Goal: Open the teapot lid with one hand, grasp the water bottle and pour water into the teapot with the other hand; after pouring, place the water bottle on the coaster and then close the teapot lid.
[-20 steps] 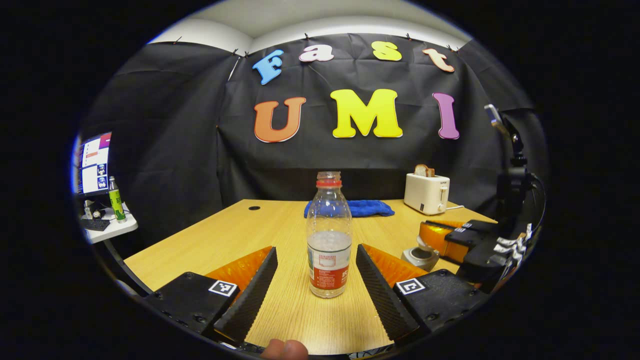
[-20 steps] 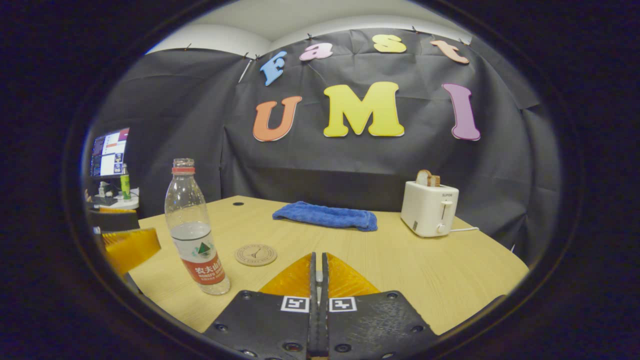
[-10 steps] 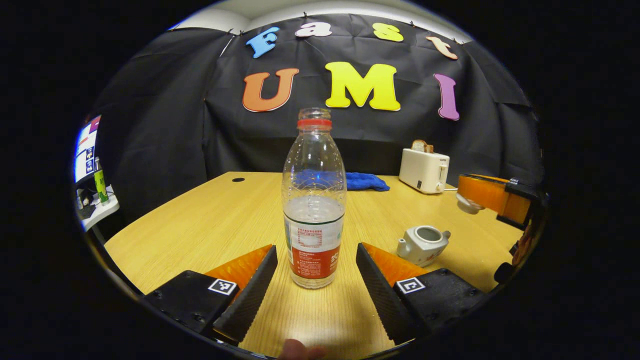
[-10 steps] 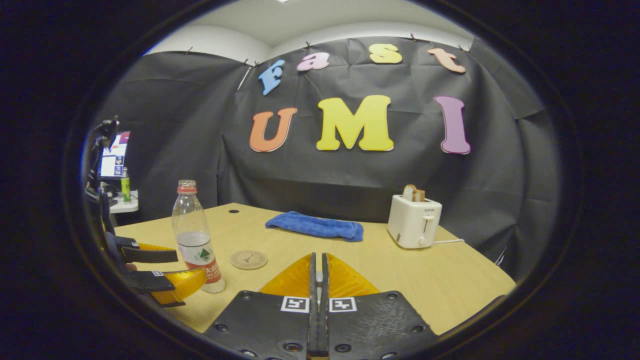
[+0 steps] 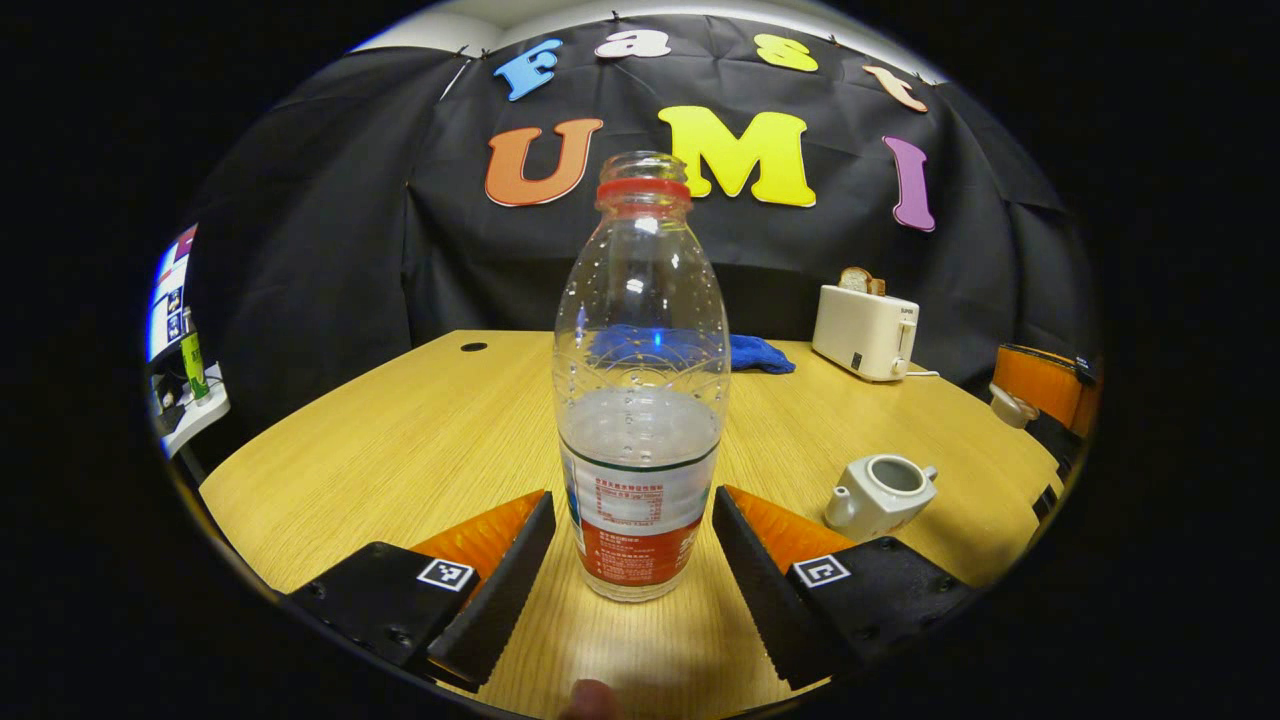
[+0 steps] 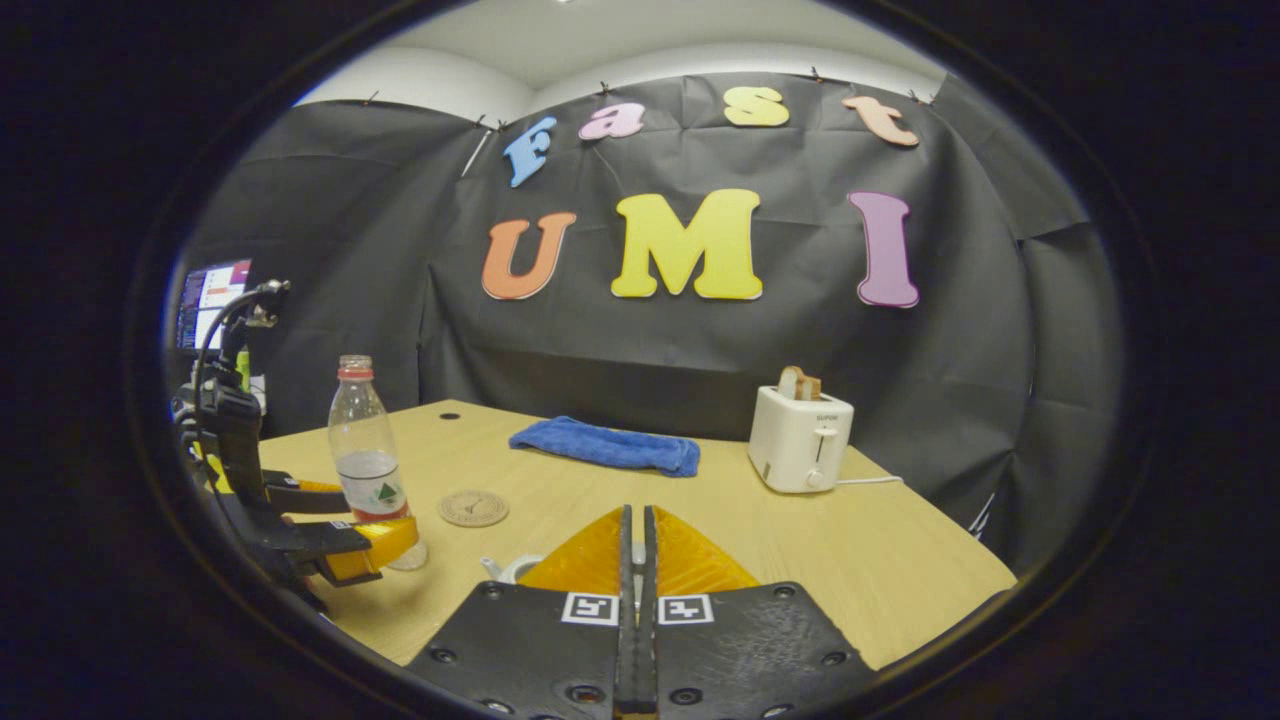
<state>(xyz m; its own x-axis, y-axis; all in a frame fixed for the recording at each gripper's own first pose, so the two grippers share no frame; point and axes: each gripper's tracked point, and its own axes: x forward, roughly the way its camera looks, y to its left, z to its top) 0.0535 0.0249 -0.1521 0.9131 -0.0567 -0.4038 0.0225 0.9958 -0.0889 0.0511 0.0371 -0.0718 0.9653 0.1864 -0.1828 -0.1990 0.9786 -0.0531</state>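
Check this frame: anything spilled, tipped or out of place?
Nothing stands out. The water bottle stands upright and uncapped between the open left gripper. The teapot sits upright with its lid off, and the table looks dry.

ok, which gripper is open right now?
The left gripper: its fingers stand apart either side of the clear plastic water bottle, not touching. The right gripper has fingers closed together.

A recording booth: black cloth wall [image 6: 330, 250], table [image 6: 900, 570].
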